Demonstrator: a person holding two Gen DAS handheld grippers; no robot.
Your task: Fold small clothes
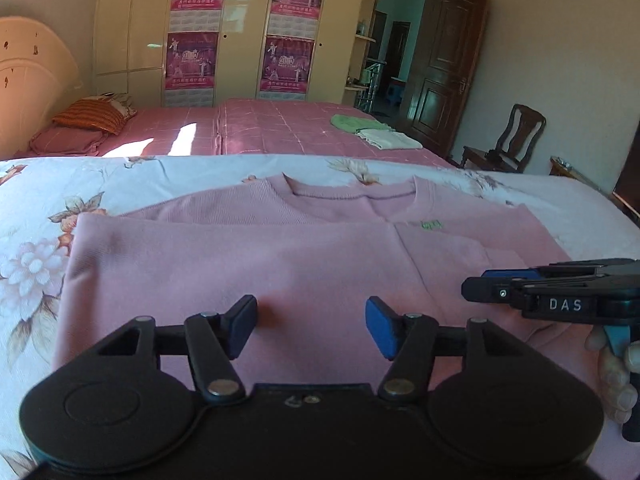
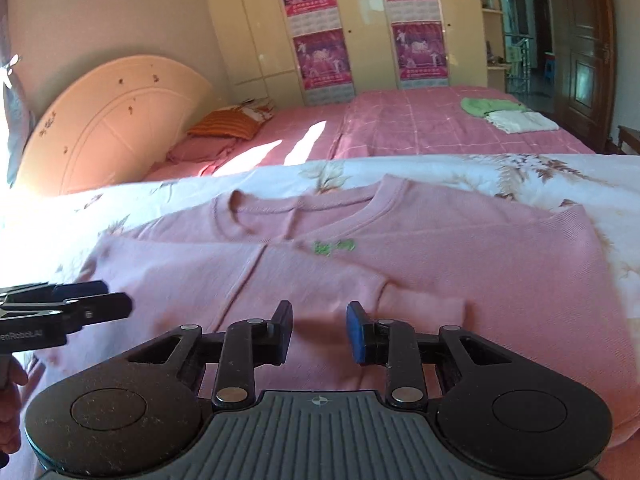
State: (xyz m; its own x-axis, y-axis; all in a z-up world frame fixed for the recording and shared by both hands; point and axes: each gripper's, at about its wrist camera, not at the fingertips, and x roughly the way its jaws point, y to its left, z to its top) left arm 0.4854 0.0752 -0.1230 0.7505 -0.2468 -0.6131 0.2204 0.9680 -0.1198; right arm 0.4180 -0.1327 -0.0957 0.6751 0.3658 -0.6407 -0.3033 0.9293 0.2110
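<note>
Bedroom setup w/ a floral quilt [image 1: 36,208] as the work surface, pink bed [image 1: 280,128] beyond it, wardrobe w/ posters at the back, door and a chair off to the right. Pink sweater [image 1: 248,264] lies flat on the quilt right under and ahead of both tools, neckline [image 1: 352,192] at the far end, sides look already folded in toward the middle, small green logo [image 2: 334,246] ahead of the right tool. Left gripper [image 1: 311,326] is spread wide, nothing between the fingers, hovering over the near part of the fabric; right gripper [image 2: 319,332] is spread too, narrower gap, also empty, w/ a folded sleeve cuff [image 2: 424,304] just ahead-right of it. Imo this thing is soft knit, light, floppy, zero stiffness, so it'll sag and drag if you lift one point only. Best bet is prob pinching the near hem at both corners, one tool each, thru all layers so the tucked sleeves don't slide out, then carry it fwd toward the collar. Quilt is soft too, so easy to grab it by accident. Plenty of open quilt beyond the collar and to the left; right side runs closer to the quilt's edge. Grippers sit near each other, so watch for bumping.
</note>
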